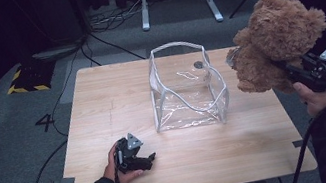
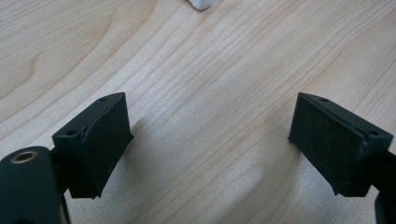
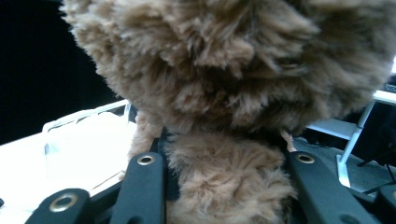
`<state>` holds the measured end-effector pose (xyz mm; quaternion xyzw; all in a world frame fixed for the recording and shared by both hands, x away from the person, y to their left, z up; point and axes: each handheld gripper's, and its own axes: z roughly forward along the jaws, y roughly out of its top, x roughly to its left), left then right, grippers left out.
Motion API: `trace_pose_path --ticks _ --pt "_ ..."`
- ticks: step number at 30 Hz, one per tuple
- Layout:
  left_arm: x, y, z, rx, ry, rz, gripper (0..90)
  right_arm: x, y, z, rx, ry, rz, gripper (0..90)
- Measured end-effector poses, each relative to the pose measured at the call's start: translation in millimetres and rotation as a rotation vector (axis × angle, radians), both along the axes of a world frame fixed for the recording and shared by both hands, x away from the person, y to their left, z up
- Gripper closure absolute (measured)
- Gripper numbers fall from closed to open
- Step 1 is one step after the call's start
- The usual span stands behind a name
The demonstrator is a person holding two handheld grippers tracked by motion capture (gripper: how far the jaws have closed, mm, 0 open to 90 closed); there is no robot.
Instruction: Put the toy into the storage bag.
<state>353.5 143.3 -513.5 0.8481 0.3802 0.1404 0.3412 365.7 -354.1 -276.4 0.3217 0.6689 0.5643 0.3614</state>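
Your right gripper (image 1: 283,68) has its two black jaws squeezed on the fluffy brown teddy bear (image 1: 276,41), pinching its soft body. You are holding the bear up in the air, past the right edge of the light wooden table (image 1: 103,112). The see-through plastic bag with the grey rim (image 1: 185,87) stands open on the table, to the left of the bear and lower. So the picking up looks done. I think what is left is to carry the bear over the bag's open top, lower it in, and let go. Your left gripper (image 1: 134,158) rests on the table with its jaws spread wide and nothing between them.
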Motion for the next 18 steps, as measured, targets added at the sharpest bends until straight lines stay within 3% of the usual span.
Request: trace_pose_path --ticks 9,18 --pt "0.0 0.0 0.0 0.000 0.000 0.000 12.7 3.2 9.8 13.7 -0.009 -0.022 0.007 63.3" --pt "0.1 -0.1 0.0 0.000 -0.002 0.000 12.7 11.9 34.9 27.8 -0.018 -0.032 0.031 63.3"
